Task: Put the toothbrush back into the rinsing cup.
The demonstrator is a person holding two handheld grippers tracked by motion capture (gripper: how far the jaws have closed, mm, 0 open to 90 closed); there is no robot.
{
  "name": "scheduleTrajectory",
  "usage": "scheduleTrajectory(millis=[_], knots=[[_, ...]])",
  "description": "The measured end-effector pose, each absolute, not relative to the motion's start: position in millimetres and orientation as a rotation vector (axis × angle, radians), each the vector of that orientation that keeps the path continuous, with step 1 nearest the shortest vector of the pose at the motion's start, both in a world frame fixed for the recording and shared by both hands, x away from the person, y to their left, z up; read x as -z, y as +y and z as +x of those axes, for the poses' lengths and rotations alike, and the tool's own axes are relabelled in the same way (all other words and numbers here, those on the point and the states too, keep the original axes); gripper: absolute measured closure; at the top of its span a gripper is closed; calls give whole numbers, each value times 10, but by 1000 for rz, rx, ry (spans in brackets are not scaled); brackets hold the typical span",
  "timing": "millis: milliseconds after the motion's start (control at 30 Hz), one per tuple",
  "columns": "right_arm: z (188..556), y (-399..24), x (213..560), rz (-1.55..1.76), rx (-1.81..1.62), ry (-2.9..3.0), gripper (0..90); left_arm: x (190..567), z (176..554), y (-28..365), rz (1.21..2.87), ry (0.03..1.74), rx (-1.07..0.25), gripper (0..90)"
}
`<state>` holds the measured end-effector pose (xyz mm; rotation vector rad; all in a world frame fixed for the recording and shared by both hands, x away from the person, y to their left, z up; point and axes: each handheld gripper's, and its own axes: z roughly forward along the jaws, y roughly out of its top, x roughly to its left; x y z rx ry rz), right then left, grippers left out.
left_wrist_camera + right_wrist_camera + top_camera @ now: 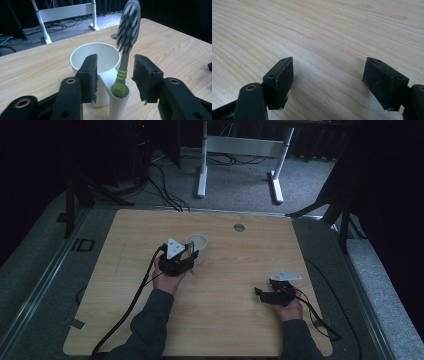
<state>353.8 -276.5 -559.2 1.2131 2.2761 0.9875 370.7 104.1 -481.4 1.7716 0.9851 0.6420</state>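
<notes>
A white cup [95,56] with a narrow side tube [120,101] stands on the wooden table [225,320]. A toothbrush [128,22] with a grey head and green neck stands upright in that tube, bristles facing me. My left gripper [116,72] is open, its jaws on either side of the tube and brush, and the pads [91,75] touch neither. In the high view the left gripper [182,255] is right beside the cup [198,247], left of the table's middle. My right gripper [265,292] rests low near the front right, open over bare wood [329,75].
A round metal grommet [239,227] sits in the tabletop near its far edge. Beyond the table stand a white desk frame [240,150] and loose cables [165,190] on grey carpet. Dark stand legs [340,215] flank the table's far corners.
</notes>
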Motion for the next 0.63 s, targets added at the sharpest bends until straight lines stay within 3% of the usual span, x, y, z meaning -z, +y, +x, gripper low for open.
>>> scheduleTrajectory(millis=[167, 367, 633], knots=[[3538, -2765, 5592, 1213, -988, 2276, 242, 4791, 3694, 1056, 1774, 986, -645, 476], [3538, -2765, 5592, 1214, -988, 2276, 242, 4767, 3678, 1082, 1777, 1017, -648, 317], [3538, -2766, 5592, 1213, -987, 2277, 242, 4794, 3644, 1155, 1768, 1036, -592, 265]])
